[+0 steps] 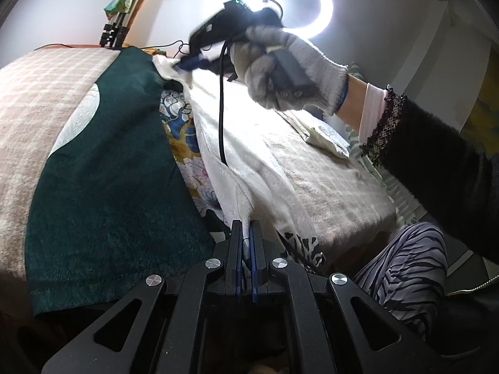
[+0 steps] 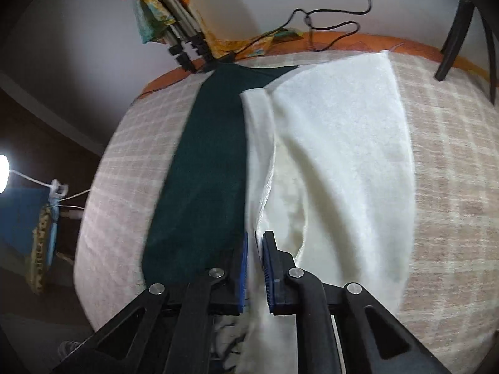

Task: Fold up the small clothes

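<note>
A: We see the left gripper point(image 1: 246, 233) at the lower middle of the left wrist view, its blue pads pressed together on a fold of the white garment point(image 1: 237, 155); we call it clenched on that cloth.

B: Agreed; the white garment runs from that pinch up toward the upper middle of the frame, across the checked blanket point(image 1: 40, 99); to its left lies the dark green garment point(image 1: 109, 187), and between the two a strip of floral fabric point(image 1: 184, 131) shows.

A: In the same view the gloved right hand point(image 1: 280, 71) sits in the upper middle, gripping the right gripper point(image 1: 184, 65), whose blue tips meet the far end of the white garment; a black cable point(image 1: 221, 109) hangs down from it.

B: In the right wrist view the right gripper point(image 2: 255, 249) fills the lower middle; white cloth passes between its blue pads, which stand nearly together; we read it as grasping the white garment point(image 2: 343, 171), though that picture is blurred.

A: There the white garment spreads over the centre and right of the checked blanket point(image 2: 452, 187); the dark green garment point(image 2: 205, 171) lies as a band just left of it, touching its edge.

B: A ring light point(image 1: 293, 9) glows at the top of the left wrist view; tripod legs point(image 2: 184, 40) stand at the upper left of the right wrist view.
</note>
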Available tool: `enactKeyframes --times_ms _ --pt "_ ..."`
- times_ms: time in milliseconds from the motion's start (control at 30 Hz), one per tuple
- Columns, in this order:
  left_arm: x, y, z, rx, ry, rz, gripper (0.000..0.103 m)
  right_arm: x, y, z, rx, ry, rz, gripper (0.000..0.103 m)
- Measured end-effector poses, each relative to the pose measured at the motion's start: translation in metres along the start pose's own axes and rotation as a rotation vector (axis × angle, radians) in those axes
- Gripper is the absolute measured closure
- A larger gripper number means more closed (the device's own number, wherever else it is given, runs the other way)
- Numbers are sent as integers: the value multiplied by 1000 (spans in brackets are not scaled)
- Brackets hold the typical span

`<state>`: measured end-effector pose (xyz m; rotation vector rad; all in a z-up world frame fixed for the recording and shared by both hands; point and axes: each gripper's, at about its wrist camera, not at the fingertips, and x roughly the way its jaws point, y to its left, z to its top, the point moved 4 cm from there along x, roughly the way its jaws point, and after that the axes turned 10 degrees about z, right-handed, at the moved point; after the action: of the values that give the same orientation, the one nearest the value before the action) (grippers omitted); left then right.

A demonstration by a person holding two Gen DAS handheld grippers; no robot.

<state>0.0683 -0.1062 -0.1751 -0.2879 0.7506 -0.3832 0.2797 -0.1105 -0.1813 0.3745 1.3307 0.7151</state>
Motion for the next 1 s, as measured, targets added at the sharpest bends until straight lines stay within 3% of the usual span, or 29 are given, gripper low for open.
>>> enactKeyframes --times_ms 67,100,133,267,333,467,533,733,1000 --pt "-1 0 -1 -1 -1 1 100 -2 23 -6 -54 28 85 83" --pt "-2 0 -1 1 -2 3 100 -7 32 -8 -83 23 83 64" --pt "-2 1 -2 -1 -1 2 100 -15 38 -11 -110 4 57 53" --pt "-5 1 -2 -15 3 -10 100 -55 41 -32 -131 -56 -21 54" --pt "-7 0 -2 -10 -2 -13 100 -76 36 -50 -136 -70 -101 53" --pt "-9 -4 -4 -6 9 -33 100 -101 29 -112 -196 -49 -285 54" --pt "-10 -7 -7 5 33 -47 100 -105 21 -145 -194 -14 -324 54" --pt "-37 0 -10 76 30 27 97 -100 3 -229 -140 63 -332 54" --pt "-55 21 15 133 29 89 97 -118 9 -299 -142 11 -238 62"
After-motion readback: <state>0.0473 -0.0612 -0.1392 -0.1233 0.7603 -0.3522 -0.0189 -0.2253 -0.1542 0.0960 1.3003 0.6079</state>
